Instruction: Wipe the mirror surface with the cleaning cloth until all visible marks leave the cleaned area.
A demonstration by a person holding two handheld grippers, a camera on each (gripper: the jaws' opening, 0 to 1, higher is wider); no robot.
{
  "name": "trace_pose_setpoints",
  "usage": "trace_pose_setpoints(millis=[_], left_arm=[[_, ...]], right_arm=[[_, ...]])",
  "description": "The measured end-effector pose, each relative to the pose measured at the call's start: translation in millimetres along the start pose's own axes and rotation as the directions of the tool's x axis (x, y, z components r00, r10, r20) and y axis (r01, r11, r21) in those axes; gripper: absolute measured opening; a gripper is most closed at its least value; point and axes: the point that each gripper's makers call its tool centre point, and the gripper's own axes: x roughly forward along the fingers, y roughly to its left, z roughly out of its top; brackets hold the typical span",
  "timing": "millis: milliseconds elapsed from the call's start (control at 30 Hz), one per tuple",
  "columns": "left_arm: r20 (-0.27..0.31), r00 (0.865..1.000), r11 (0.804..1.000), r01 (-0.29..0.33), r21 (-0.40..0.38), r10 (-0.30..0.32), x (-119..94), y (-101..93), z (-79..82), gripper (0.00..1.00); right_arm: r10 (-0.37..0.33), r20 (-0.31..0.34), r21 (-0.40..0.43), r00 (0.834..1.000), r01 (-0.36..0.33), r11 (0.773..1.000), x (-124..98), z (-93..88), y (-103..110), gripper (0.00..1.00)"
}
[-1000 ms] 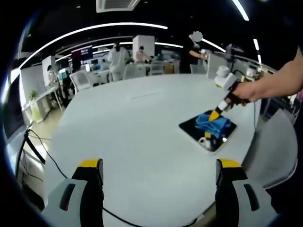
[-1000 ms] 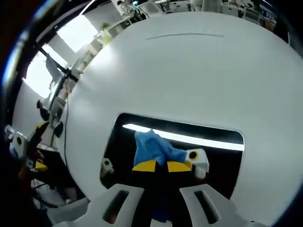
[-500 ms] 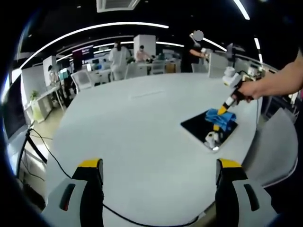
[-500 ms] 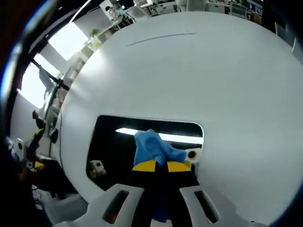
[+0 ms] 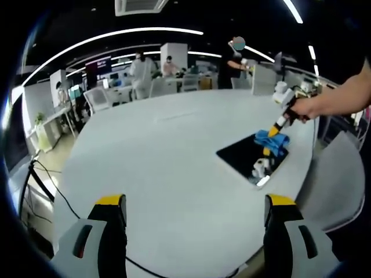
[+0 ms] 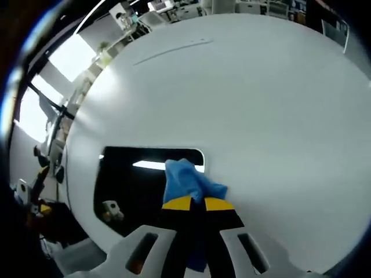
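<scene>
Cloth at the mirror's edge.
Right tool (image 6: 194,204) pinches the blue cloth (image 6: 188,180) on the mirror (image 6: 133,185) (bare white bench (image 6: 261,116) beyond); left tool (image 5: 194,223) spread.

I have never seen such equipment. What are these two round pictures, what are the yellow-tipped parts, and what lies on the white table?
A person holds one two-jaw gripper in each hand; a fisheye camera rides on each. In the left gripper view, the left gripper is open and holds nothing, above the white table. Farther off, the person's hand holds the right gripper over a dark rectangular mirror lying flat. In the right gripper view, its jaws are shut on a blue cleaning cloth, at the mirror's edge.
</scene>
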Motion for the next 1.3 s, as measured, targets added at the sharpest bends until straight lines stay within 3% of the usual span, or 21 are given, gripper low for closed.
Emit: trace_pose_setpoints(millis=[667,900,1300], left_arm=[[0.002,1.000,1.000,-0.003,-0.015,0.003,-1.5,-3.6,-4.6,0.99],[0.002,1.000,1.000,0.002,-0.016,-0.002,0.5,-5.9,-5.0,0.99],[0.002,1.000,1.000,0.005,-0.015,-0.005,3.0,-6.2,-3.6,0.99]], right_arm=[[-0.033,-0.016,-0.034,0.999,0.033,0.999,4.1,-2.3,-0.9,0.01],[-0.071,-0.013,-0.119,0.997,0.069,0.990,0.7,-8.0,8.0,0.00],[-0.051,-0.020,-0.081,0.998,0.049,0.995,-8.0,-23.2,9.2,0.00]])
